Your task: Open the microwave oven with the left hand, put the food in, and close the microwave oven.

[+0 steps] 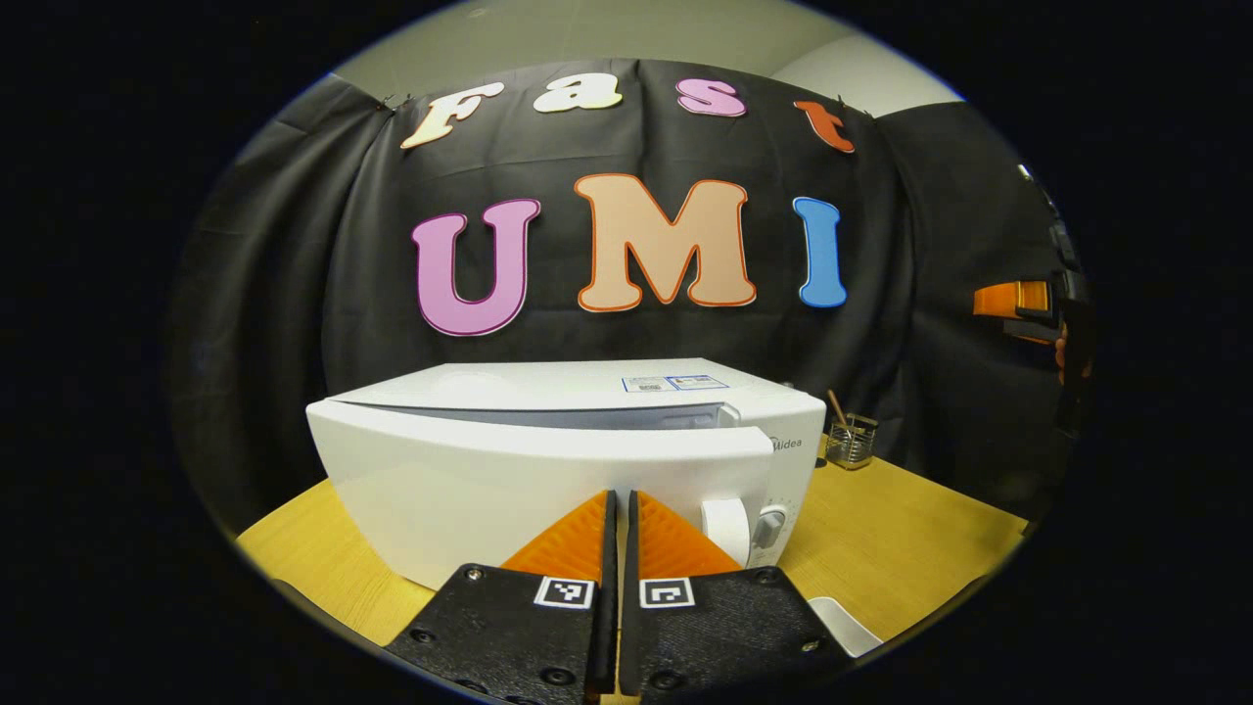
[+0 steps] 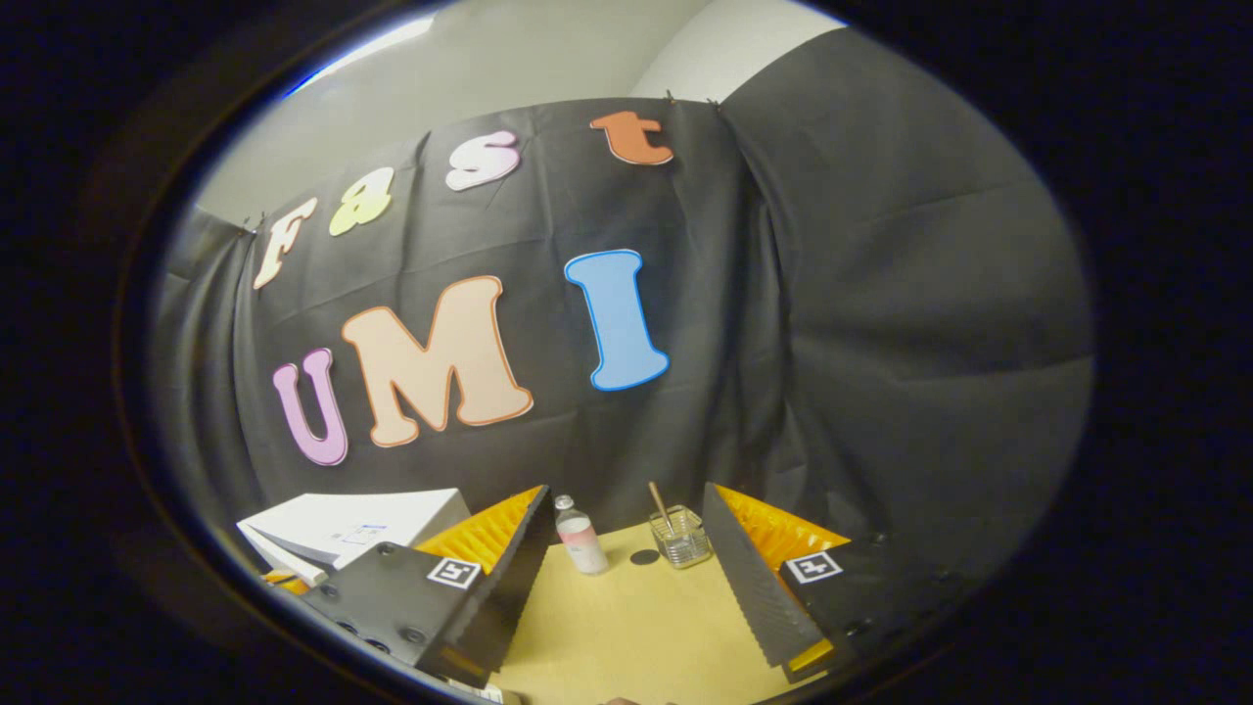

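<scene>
Close up, the left gripper (image 1: 619,548) has its fingers pressed together with nothing between them, hovering just in front of the microwave (image 1: 568,460). Its door (image 1: 529,480) stands slightly ajar at the top edge, hinged on the far left. The right gripper (image 2: 626,578) holds its fingers wide apart and empty above the table (image 2: 636,627), facing a small bottle (image 2: 580,537) and a glass jar (image 2: 682,537) with a stick in it. No food is clearly visible; a white rim (image 1: 847,627) at the lower right may be a dish. The risk, I judge: closed fingers could nudge the door shut, or slip off its smooth edge.
</scene>
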The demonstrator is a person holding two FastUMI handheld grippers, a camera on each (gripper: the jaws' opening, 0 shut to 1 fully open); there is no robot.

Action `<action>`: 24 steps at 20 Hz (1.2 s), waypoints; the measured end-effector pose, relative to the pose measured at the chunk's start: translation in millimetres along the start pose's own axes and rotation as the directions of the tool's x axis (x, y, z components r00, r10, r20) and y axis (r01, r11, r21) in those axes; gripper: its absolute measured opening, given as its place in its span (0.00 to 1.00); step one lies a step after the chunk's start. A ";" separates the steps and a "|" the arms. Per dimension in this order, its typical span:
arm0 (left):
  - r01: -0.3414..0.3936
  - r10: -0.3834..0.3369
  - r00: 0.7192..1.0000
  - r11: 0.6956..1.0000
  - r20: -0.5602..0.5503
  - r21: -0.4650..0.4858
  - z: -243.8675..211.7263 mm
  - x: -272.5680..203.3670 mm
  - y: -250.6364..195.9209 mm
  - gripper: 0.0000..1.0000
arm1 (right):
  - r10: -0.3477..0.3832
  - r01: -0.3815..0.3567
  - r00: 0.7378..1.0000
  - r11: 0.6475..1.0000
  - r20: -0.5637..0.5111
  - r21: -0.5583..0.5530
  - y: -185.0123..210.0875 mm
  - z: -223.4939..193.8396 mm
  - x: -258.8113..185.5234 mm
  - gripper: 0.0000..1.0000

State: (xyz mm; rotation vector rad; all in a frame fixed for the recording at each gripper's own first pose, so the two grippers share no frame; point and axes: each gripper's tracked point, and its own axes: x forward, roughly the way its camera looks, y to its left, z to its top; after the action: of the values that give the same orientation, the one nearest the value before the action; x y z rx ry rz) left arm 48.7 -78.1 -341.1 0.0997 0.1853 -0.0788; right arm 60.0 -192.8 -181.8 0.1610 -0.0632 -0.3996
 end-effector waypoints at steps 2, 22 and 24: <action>0.001 -0.001 1.000 1.000 0.005 0.018 2.2 8.9 -3.0 0.03 | 0.004 -0.004 1.000 1.000 -0.004 -0.006 1.9 -1.6 0.7 0.91; -0.004 0.003 0.999 1.000 0.040 0.015 10.4 26.1 0.8 0.02 | 0.008 -0.008 1.000 1.000 -0.006 -0.024 8.2 -4.4 -0.5 0.91; 0.002 -0.003 0.999 1.000 0.042 0.024 11.4 26.4 0.9 0.02 | 0.015 -0.015 1.000 1.000 -0.003 -0.028 12.4 -3.5 -1.8 0.91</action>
State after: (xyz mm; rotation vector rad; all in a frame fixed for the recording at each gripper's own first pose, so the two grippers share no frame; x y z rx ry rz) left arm 76.7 -80.1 -334.8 0.1215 0.1427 -0.0854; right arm 63.4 -180.4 -183.2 0.1338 -0.0557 -0.3851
